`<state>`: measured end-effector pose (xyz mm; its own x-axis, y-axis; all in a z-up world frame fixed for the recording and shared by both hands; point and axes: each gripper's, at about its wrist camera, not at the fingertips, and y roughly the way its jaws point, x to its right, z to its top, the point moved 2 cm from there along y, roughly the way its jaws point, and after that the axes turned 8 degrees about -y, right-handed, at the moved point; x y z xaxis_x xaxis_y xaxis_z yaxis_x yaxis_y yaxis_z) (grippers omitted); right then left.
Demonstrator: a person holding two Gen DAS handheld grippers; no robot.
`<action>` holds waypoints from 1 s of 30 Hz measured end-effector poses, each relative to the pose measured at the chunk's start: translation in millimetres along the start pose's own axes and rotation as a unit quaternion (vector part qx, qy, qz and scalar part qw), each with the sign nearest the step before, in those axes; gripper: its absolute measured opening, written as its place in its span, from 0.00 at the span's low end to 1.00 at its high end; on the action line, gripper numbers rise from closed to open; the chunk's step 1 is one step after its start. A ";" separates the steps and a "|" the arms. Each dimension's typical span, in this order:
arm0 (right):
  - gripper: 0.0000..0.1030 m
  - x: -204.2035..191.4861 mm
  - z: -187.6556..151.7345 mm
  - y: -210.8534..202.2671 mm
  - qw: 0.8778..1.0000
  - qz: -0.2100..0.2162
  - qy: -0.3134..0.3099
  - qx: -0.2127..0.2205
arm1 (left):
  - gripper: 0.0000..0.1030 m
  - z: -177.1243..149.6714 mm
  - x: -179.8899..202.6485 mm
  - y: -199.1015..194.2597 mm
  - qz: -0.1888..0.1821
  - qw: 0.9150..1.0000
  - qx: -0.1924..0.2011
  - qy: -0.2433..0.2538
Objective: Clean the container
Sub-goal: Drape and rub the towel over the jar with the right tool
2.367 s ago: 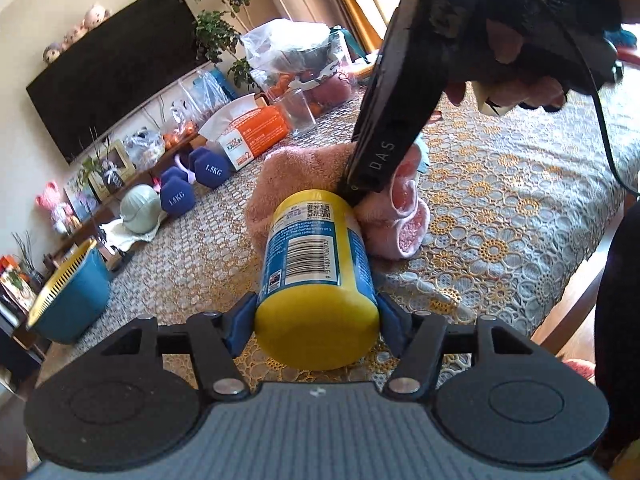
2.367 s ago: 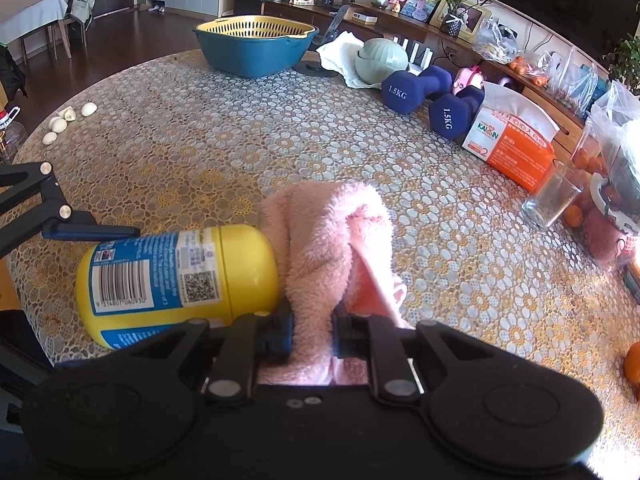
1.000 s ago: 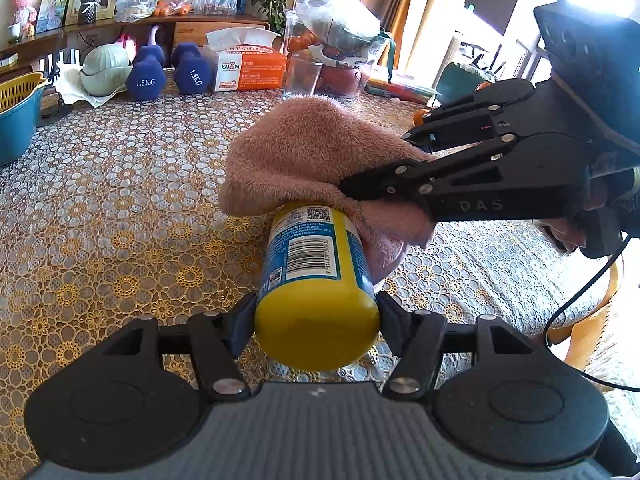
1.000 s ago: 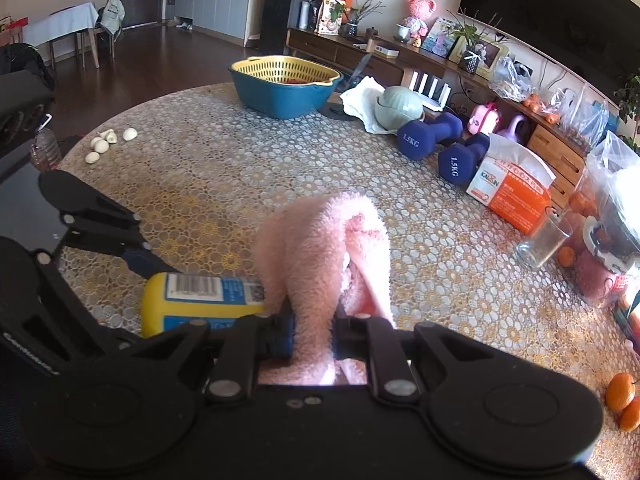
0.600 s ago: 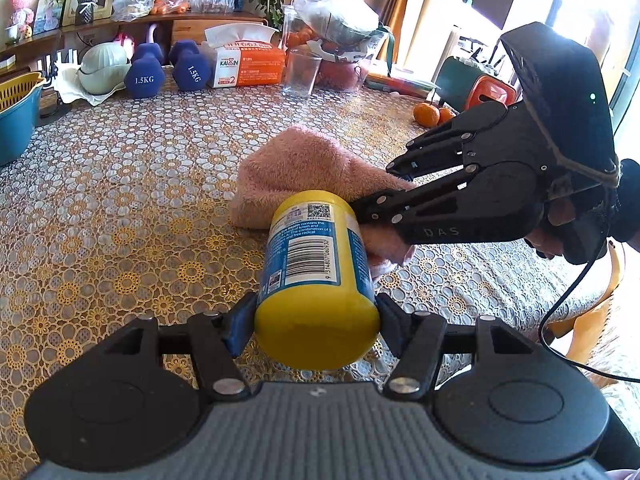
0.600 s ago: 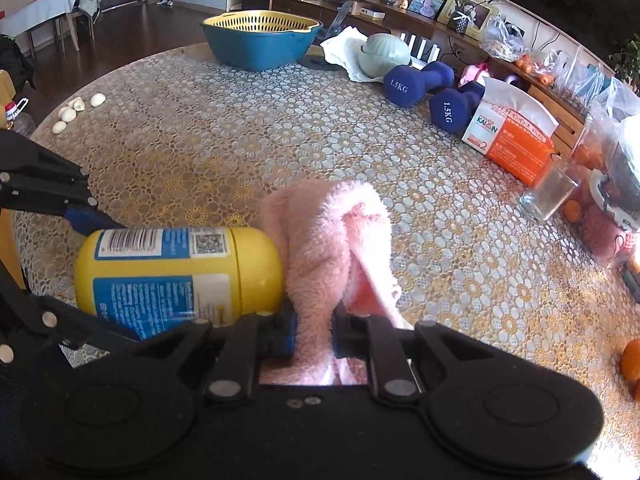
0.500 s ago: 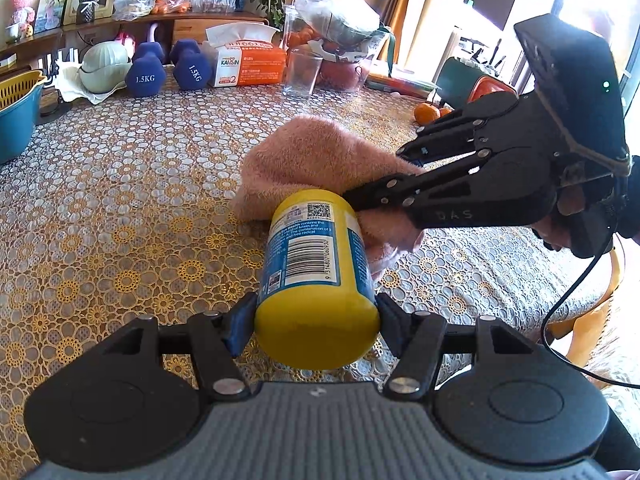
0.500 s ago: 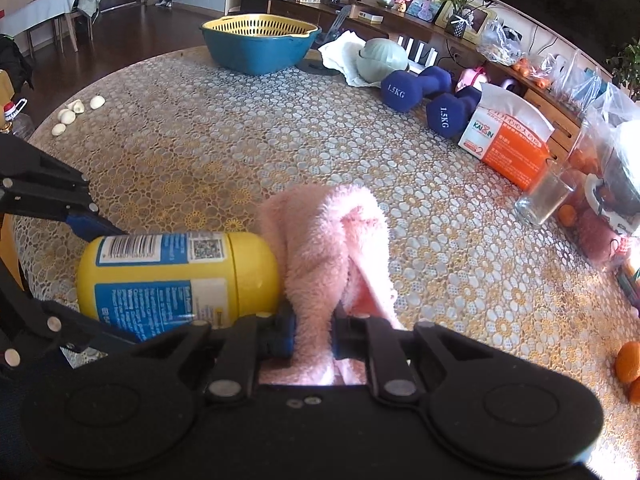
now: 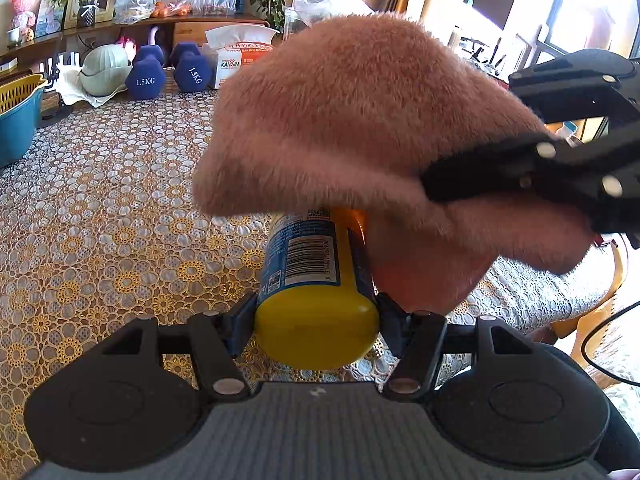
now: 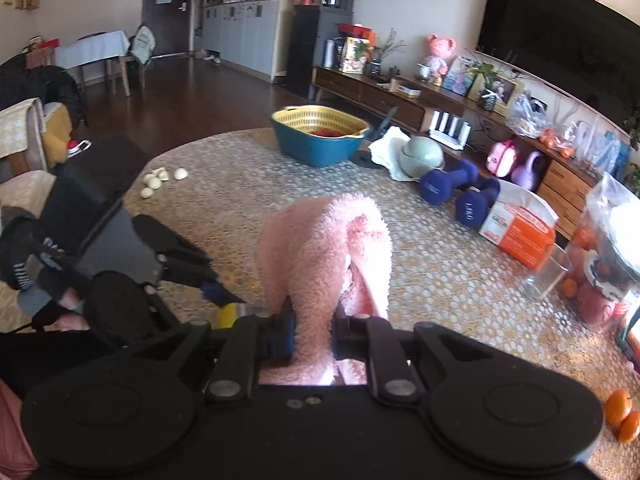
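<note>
We held the yellow plastic bottle with the blue label [image 9: 316, 280] at the frame's lower middle, our left claw [image 9: 316, 320] squeezed shut on it. Our right claw [image 10: 313, 330] pinched the fluffy pink cloth [image 9: 360, 128] over its top. Rubbing hard could knock the bottle loose.

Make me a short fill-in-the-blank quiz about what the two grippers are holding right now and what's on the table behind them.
1. The left gripper is shut on a ____ container with a blue label.
2. The right gripper pinches a fluffy ____ towel between its fingers.
3. In the left wrist view, the towel lies over the container's ____ end.
4. Each blue dumbbell is marked ____.

Missing words: yellow; pink; far; 1.5KG
</note>
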<state>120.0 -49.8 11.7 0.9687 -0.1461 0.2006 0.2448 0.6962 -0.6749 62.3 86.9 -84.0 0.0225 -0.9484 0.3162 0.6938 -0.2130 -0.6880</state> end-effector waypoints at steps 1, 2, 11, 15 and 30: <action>0.14 -7.0 1.0 2.0 1.000 0.010 -0.008 -0.002 | 0.61 0.0 0.1 0.0 0.000 1.000 0.000 0.000; 0.14 -13.8 1.8 5.0 1.000 0.020 -0.015 -0.005 | 0.61 -0.3 0.0 0.1 0.001 1.000 0.000 0.001; 0.15 -23.9 -6.9 33.1 0.998 0.056 -0.015 -0.026 | 0.61 -1.7 -0.5 1.2 0.006 1.000 -0.006 0.005; 0.15 -15.4 -9.2 37.0 0.999 0.040 -0.010 -0.029 | 0.61 -1.7 -0.5 1.1 0.005 1.000 -0.005 0.005; 0.17 48.2 -22.2 65.0 0.996 -0.002 0.078 -0.044 | 0.61 2.4 -4.8 1.2 -0.008 1.000 0.000 -0.011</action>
<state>183.5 -27.3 -38.3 0.9603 -0.2621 0.0955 0.2455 0.6316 -0.7354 64.7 91.8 -84.8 0.0277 -0.9393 0.3419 0.6945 -0.2279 -0.6824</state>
